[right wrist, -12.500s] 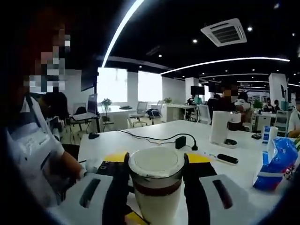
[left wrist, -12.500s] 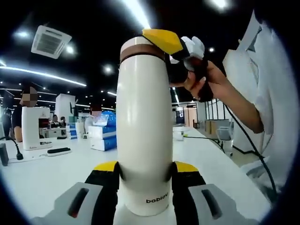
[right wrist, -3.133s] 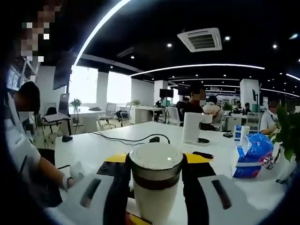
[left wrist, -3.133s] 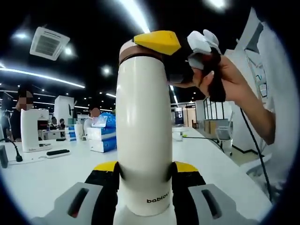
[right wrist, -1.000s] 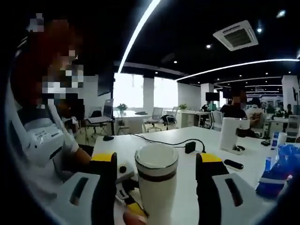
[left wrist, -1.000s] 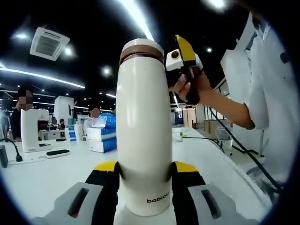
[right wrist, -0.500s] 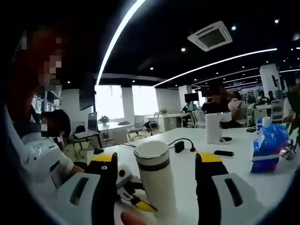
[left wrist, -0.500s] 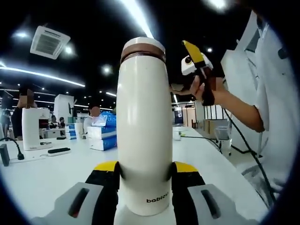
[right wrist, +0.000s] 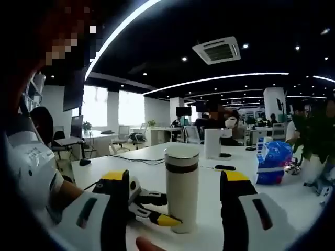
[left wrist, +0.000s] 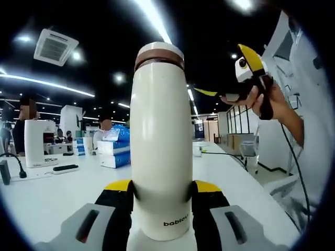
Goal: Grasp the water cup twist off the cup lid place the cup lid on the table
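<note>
The tall white water cup [left wrist: 159,151] is clamped by the left gripper [left wrist: 161,194], while the right gripper [right wrist: 175,185] is held wide apart.

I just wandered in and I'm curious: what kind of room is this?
It looks like a large open-plan office: long white desks, a ceiling air-conditioning vent, strip lights, and people seated at work in the background. A white cup stands on the nearest desk.

Blue tissue pack [right wrist: 272,162], white appliance [right wrist: 212,144], black remote [right wrist: 225,168] and cable [right wrist: 125,159] on white table [right wrist: 293,204].
</note>
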